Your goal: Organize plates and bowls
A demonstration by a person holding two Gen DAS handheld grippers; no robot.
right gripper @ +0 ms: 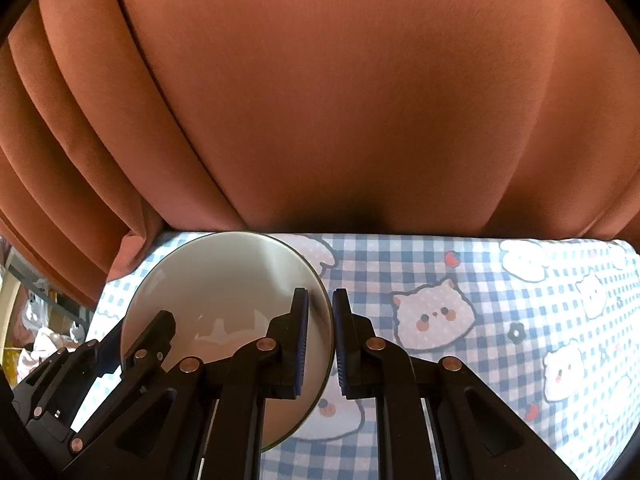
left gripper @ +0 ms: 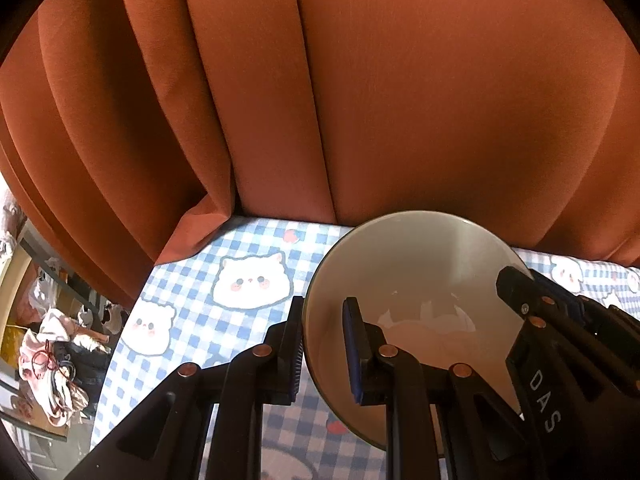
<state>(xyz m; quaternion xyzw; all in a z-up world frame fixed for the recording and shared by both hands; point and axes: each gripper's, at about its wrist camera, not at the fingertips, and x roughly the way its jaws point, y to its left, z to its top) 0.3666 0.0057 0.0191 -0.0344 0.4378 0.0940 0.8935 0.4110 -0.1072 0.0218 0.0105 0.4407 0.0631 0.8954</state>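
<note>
Bowl (left gripper: 412, 292), cream inside and round, sat between my two tools above the checked tablecloth (left gripper: 248, 240), its mouth tipped toward the cameras and its rim (right gripper: 280, 252) toward the rust curtain (left gripper: 320, 100). I had the left gripper (left gripper: 325, 340) clenched on the rim's left edge, one pad (left gripper: 354, 356) inside and one outside. My right gripper (right gripper: 321, 336) was likewise clamped on the opposite edge. Being circular, the bowl showed no long axis I could name.
</note>
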